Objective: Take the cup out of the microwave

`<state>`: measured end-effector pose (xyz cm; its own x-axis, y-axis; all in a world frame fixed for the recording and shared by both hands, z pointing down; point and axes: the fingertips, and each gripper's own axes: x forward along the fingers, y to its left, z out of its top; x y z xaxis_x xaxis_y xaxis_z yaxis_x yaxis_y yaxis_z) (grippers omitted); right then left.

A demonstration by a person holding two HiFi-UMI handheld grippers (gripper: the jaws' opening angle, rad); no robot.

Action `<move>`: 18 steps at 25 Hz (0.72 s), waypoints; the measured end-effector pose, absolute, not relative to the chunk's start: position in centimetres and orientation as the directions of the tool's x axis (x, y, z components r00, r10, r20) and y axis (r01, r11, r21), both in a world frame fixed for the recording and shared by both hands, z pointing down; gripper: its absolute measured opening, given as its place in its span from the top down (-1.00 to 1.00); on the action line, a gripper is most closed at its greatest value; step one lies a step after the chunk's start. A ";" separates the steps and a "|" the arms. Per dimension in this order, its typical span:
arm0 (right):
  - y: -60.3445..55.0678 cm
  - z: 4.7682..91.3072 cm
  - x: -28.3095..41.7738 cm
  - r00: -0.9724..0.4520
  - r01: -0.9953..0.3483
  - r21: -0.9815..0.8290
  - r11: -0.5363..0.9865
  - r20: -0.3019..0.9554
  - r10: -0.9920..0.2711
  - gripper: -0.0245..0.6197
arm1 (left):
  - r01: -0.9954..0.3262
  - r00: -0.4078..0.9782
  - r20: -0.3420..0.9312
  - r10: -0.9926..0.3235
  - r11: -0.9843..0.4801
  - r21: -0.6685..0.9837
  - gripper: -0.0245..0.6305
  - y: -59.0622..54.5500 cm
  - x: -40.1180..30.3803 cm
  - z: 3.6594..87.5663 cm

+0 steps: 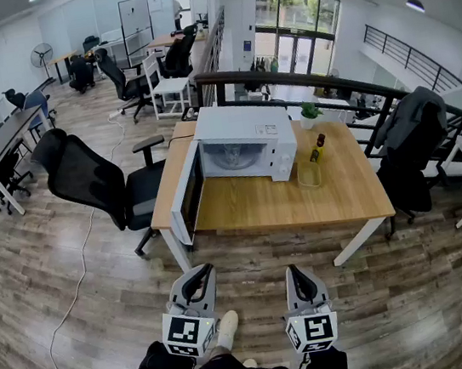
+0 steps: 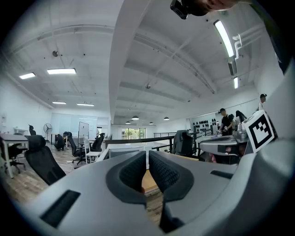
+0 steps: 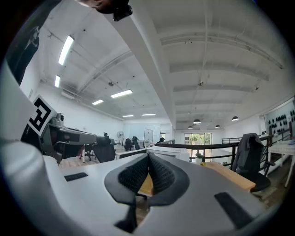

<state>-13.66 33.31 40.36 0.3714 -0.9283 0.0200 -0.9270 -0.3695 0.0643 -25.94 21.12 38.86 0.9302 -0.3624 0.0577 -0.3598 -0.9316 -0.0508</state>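
A white microwave [image 1: 246,143] stands on a wooden table [image 1: 285,201] well ahead of me, its door [image 1: 188,196] swung open to the left. Its pale interior [image 1: 231,158] shows, but I cannot make out a cup in it from here. My left gripper [image 1: 199,273] and right gripper [image 1: 298,272] hang side by side over the floor, short of the table, both level. The left gripper [image 2: 147,161] is shut with nothing between its pads. The right gripper [image 3: 149,162] is shut and empty too. The microwave [image 3: 168,151] appears small past the right gripper's jaws.
A clear container [image 1: 309,174], a dark bottle [image 1: 318,147] and a small potted plant [image 1: 311,112] stand right of the microwave. A black office chair [image 1: 93,183] stands left of the table; a second chair with a jacket [image 1: 413,139] stands on its right. Cables [image 1: 71,323] trail on the floor.
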 end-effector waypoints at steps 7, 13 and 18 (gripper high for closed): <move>32.2 41.3 -11.0 0.375 -0.926 0.056 -0.373 0.030 -0.927 0.88 | -0.358 0.929 0.080 -0.361 -0.933 -0.047 0.81 20.0 -23.2 39.9; 29.0 41.2 -7.5 0.367 -0.930 0.043 -0.366 0.034 -0.930 0.88 | -0.357 0.928 0.100 -0.360 -0.933 -0.045 0.81 17.3 -19.8 40.0; 25.6 40.7 -4.2 0.374 -0.927 0.031 -0.373 0.032 -0.927 0.88 | -0.346 0.930 0.113 -0.349 -0.937 -0.049 0.81 14.1 -16.5 39.6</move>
<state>-4.19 25.63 40.67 0.3740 -0.9269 0.0325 -0.9273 -0.3731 0.0309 -16.47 14.15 39.57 0.9303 -0.3490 0.1131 -0.3456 -0.9371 -0.0487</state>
